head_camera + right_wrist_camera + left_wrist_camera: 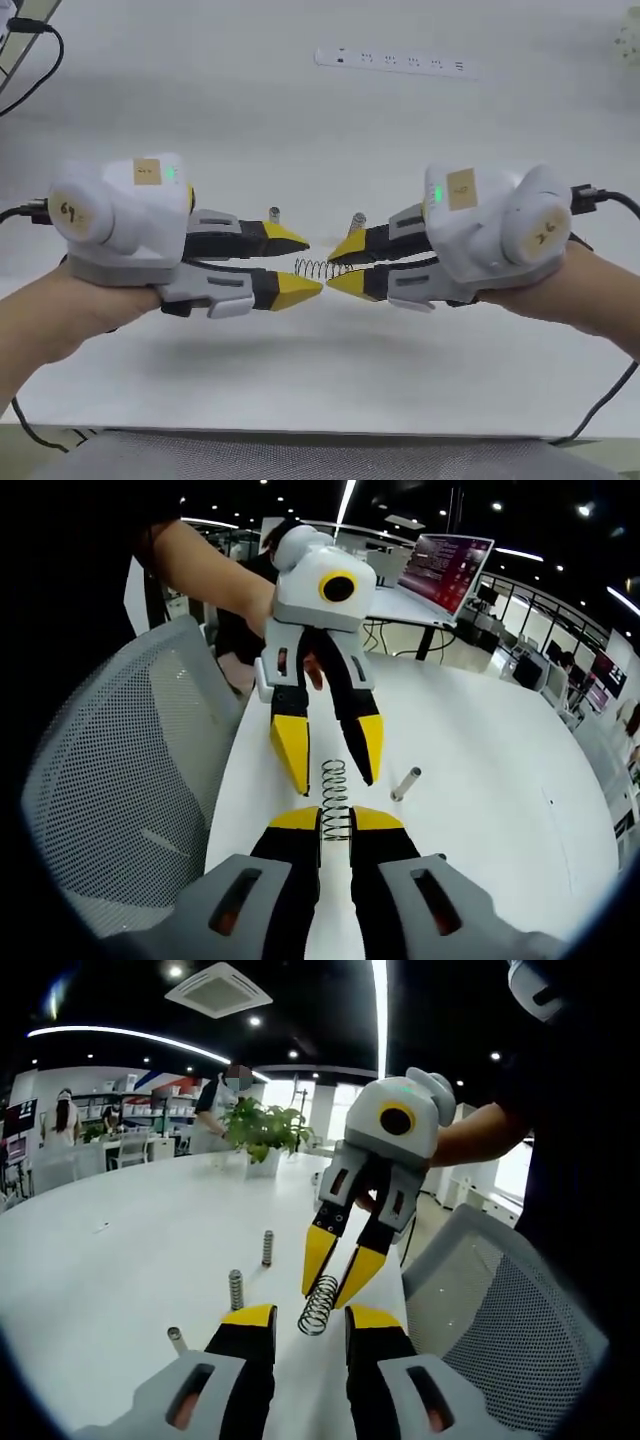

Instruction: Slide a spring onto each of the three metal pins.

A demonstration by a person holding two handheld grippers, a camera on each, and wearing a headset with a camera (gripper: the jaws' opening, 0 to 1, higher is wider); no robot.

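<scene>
Right gripper [337,820]: fingers closed almost fully on one end of the spring [334,785], which was held level above the bench [300,120]. Left gripper [312,1318]: fingers parted and gripping nothing, with the spring's free end lying between them; contact could not be told. Beyond the spring stood a bare pin [177,1340], a spring-fitted pin [236,1288] and a second fitted pin [267,1247].
</scene>
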